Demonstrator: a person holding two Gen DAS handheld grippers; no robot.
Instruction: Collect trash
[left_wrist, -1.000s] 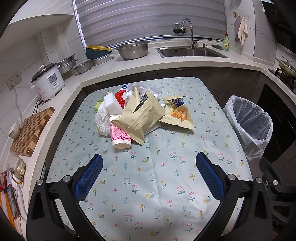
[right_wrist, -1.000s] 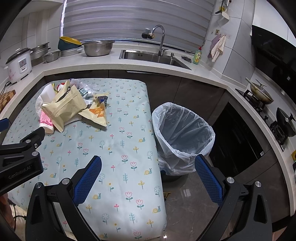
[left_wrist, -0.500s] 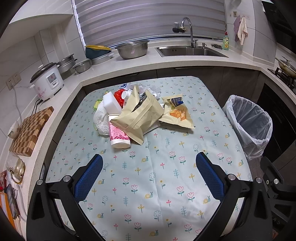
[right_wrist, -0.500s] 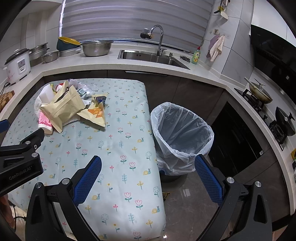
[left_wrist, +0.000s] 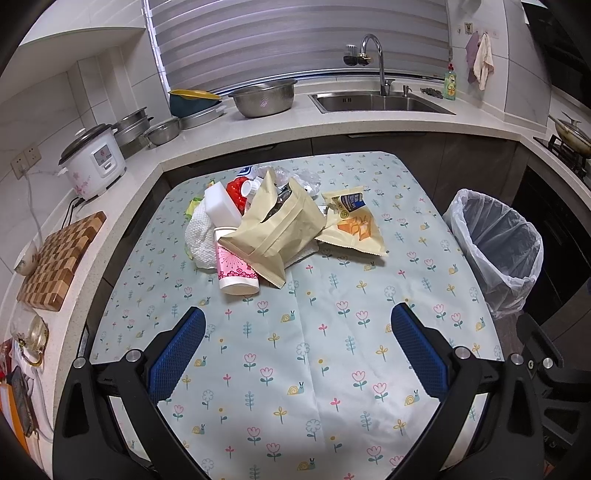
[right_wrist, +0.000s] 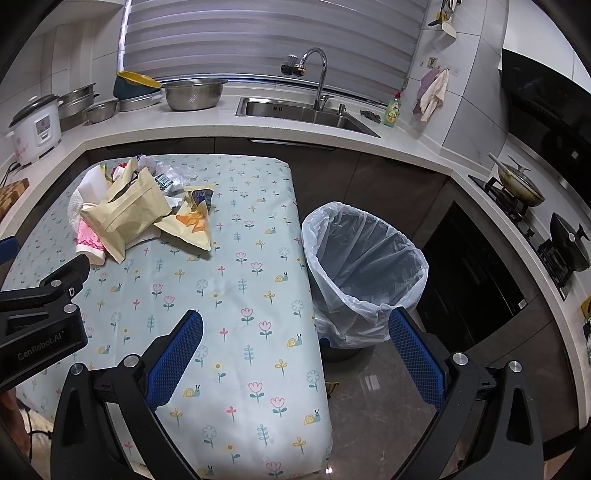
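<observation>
A heap of trash lies at the far side of the flowered table (left_wrist: 295, 350): a tan paper pouch (left_wrist: 280, 229), a pink paper cup (left_wrist: 236, 273) on its side, a yellow snack wrapper (left_wrist: 351, 225), a white block (left_wrist: 221, 206), a white tissue (left_wrist: 197, 240) and red packaging (left_wrist: 236, 192). The pouch (right_wrist: 125, 214) and wrapper (right_wrist: 192, 225) also show in the right wrist view. A bin with a clear liner (left_wrist: 495, 243) (right_wrist: 362, 266) stands on the floor right of the table. My left gripper (left_wrist: 295, 350) is open and empty above the near table. My right gripper (right_wrist: 295, 350) is open and empty over the table's right edge.
A counter wraps around behind with a rice cooker (left_wrist: 94, 162), metal bowls (left_wrist: 264, 98), a sink (left_wrist: 376, 103) and a wooden board (left_wrist: 59, 258). A stove with pans (right_wrist: 524, 188) stands at the right. The left gripper's body (right_wrist: 40, 314) shows at the left of the right wrist view.
Both grippers have drifted slightly; the trash heap and the bin sit a touch lower and nearer in view. Nothing was taken hold of.
</observation>
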